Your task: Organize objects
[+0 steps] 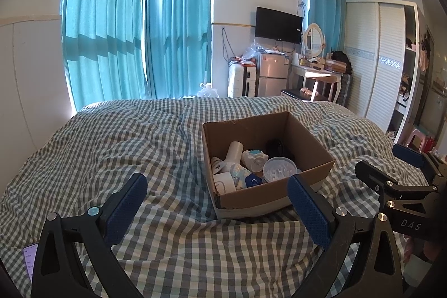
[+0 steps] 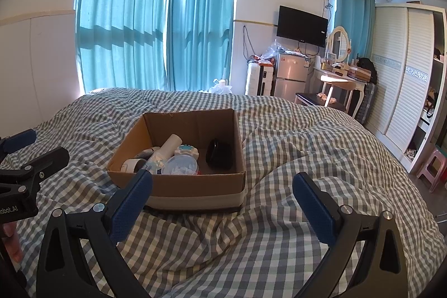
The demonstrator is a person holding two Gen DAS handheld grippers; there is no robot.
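Observation:
An open cardboard box (image 1: pixel 301 130) (image 2: pixel 192 127) sits on the checked bedspread (image 1: pixel 125 144) (image 2: pixel 293 144). Inside it lie a white tube (image 1: pixel 234 151) (image 2: pixel 170 145), a clear round lidded tub (image 1: pixel 279 168) (image 2: pixel 181 165), a white scalloped jar (image 1: pixel 254 158) (image 2: pixel 187 150), a black pouch (image 1: pixel 279 147) (image 2: pixel 219 154) and several small white containers. My left gripper (image 1: pixel 216 186) is open, empty, just short of the box's near wall. My right gripper (image 2: pixel 223 186) is open and empty too, in front of the box's near right corner. Each gripper shows at the other view's edge.
A phone (image 1: pixel 29 256) with a lit screen lies on the bedspread at the near left. Beyond the bed stand teal curtains (image 1: pixel 134 32), a small fridge (image 1: pixel 272 74), a dressing table (image 1: pixel 318 71), a white wardrobe (image 1: pixel 382 60) and a pink stool (image 2: pixel 433 166).

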